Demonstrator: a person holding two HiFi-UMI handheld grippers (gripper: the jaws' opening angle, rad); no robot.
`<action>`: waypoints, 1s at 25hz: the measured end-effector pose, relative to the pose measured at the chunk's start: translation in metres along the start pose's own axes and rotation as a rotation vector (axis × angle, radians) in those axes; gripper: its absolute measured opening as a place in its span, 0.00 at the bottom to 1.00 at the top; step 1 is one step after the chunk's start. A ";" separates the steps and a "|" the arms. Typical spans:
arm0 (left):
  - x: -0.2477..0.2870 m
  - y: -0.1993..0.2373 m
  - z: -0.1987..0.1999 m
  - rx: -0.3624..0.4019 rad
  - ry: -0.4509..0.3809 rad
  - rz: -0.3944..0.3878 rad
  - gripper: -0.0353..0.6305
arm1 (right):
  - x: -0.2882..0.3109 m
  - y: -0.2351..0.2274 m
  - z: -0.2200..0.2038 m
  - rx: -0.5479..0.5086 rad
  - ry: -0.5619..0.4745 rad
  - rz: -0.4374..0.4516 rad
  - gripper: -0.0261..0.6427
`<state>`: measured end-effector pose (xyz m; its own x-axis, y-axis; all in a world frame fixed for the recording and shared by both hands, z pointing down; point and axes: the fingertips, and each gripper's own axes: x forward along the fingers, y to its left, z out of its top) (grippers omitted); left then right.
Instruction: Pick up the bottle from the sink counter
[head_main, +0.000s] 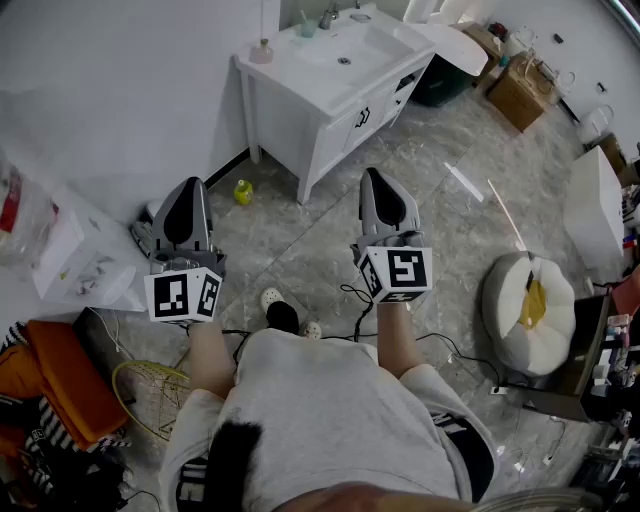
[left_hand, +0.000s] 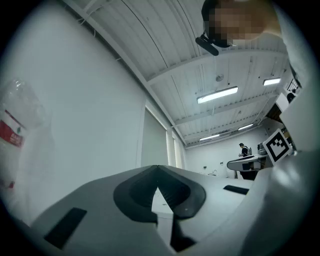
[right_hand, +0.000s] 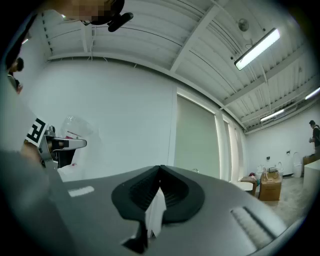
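Observation:
In the head view a white sink vanity stands against the far wall. A small pale bottle sits on the counter's left corner, and a greenish cup and a faucet stand further back. My left gripper and right gripper are held side by side over the floor, well short of the vanity. Both gripper views point up at the wall and ceiling. The left gripper is shut with nothing between its jaws. The right gripper is also shut and holds nothing.
A yellow-green bottle lies on the floor by the vanity leg. A white round cushion is at the right and a cardboard box at the far right. Orange cloth and a wire basket lie at the left.

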<state>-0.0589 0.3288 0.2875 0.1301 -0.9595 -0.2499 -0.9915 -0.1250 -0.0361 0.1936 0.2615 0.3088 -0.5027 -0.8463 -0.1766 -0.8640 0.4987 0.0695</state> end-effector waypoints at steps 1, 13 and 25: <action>0.000 -0.001 0.001 0.001 0.000 -0.001 0.06 | 0.000 0.000 0.001 0.001 0.000 0.000 0.06; 0.000 -0.003 0.003 0.006 -0.006 -0.001 0.06 | 0.002 -0.002 -0.003 0.015 0.003 0.006 0.06; 0.011 0.004 -0.005 0.002 -0.001 0.002 0.06 | 0.019 0.001 -0.013 0.045 -0.008 0.041 0.06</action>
<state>-0.0619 0.3167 0.2894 0.1283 -0.9594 -0.2511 -0.9917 -0.1228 -0.0374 0.1829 0.2435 0.3180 -0.5371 -0.8235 -0.1828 -0.8405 0.5408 0.0332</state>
